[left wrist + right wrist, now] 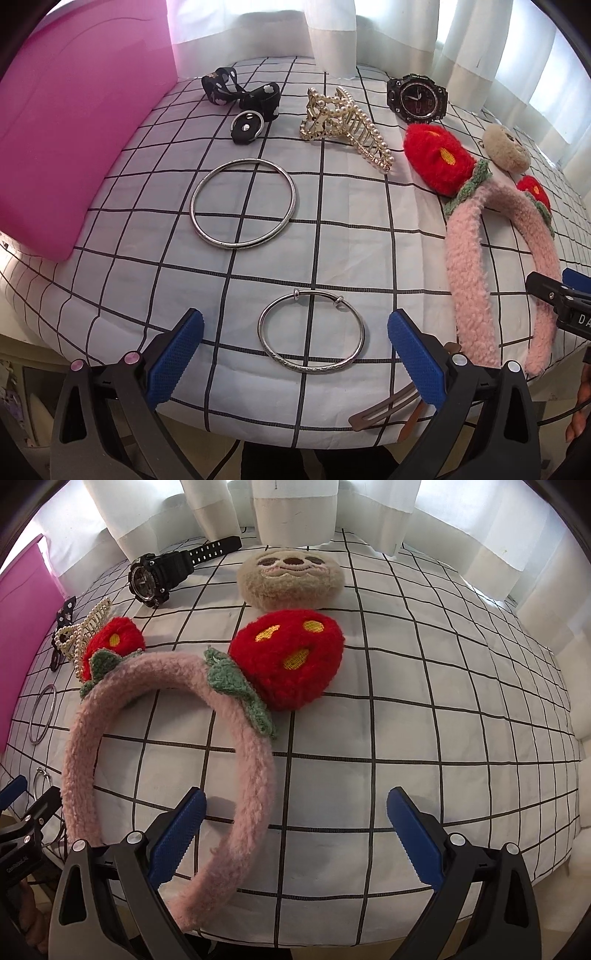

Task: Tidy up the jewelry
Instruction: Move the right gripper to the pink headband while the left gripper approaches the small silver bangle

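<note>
Small bangle: adjustable silver bangle (312, 332) lies flat on the grid-check cloth (332, 240), dead ahead of the left gripper (295, 345), centred in the gap between its two blue pads (177, 354).
Axis: a ring, so no long axis; sliding clasp on the far rim, engraved band on the near rim.
Left gripper: fingers wide apart, empty, one each side of the bangle, not touching it.
Nearer arm: left, clearly. From the right wrist view the bangle shows only at the far left edge.
Right gripper: the right gripper (295, 827) is spread wide, empty; the near leg of the pink plush headband (240, 812) passes just inside its left finger.
Large bangle: plain silver bangle (243, 208), farther ahead and slightly left.
Beyond: pearl claw clip (343, 125), black bow tie (240, 94), black watch (417, 98), pink box (74, 129) at left.
Judgement: the left hand likely takes the small bangle; flat thin metal, an edge pinch seems needed.
</note>
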Demonstrator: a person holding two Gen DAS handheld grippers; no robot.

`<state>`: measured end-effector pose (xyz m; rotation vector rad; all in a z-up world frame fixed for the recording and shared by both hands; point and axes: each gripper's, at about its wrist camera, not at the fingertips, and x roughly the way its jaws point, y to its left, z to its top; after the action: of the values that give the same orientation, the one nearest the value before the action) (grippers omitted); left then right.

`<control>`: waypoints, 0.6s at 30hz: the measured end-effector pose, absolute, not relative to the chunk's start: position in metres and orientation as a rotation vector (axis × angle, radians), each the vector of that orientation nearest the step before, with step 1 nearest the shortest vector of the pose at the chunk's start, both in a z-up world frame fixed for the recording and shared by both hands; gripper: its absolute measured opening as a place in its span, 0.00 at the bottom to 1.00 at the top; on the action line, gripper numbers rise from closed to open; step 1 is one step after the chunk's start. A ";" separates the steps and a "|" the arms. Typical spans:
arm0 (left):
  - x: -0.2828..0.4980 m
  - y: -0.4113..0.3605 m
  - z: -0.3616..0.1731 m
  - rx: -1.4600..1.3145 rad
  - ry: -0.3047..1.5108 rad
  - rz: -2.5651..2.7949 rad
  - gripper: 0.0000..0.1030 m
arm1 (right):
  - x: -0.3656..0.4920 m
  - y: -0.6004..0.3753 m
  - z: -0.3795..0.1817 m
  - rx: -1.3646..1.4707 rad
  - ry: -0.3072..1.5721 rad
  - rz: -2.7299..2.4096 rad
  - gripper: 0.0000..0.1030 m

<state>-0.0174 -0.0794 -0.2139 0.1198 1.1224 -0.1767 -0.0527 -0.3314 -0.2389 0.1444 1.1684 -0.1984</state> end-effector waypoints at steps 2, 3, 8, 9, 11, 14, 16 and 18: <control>-0.020 -0.080 -0.214 0.118 1.098 -0.174 0.95 | -0.052 -0.332 -0.240 0.155 1.159 -0.195 0.91; -0.022 -0.079 -0.214 0.118 1.086 -0.174 0.95 | -0.052 -0.332 -0.241 0.153 1.149 -0.197 0.91; -0.026 -0.078 -0.214 0.120 1.063 -0.176 0.95 | -0.054 -0.328 -0.240 0.132 1.103 -0.189 0.91; -0.026 -0.078 -0.214 0.120 1.064 -0.177 0.95 | -0.055 -0.328 -0.240 0.132 1.100 -0.190 0.91; -0.026 -0.078 -0.214 0.121 1.066 -0.179 0.94 | -0.055 -0.327 -0.239 0.134 1.112 -0.189 0.91; -0.026 -0.078 -0.213 0.128 1.068 -0.198 0.90 | -0.053 -0.327 -0.237 0.134 1.129 -0.167 0.91; -0.029 -0.082 -0.210 0.140 1.061 -0.221 0.84 | -0.051 -0.328 -0.236 0.125 1.130 -0.153 0.90; -0.032 -0.086 -0.208 0.152 1.052 -0.245 0.72 | -0.051 -0.328 -0.236 0.130 1.128 -0.151 0.90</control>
<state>-0.0321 -0.0861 -0.2077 0.1521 1.0522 -0.2448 -0.0506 -0.3283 -0.2361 0.1299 1.1280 -0.1507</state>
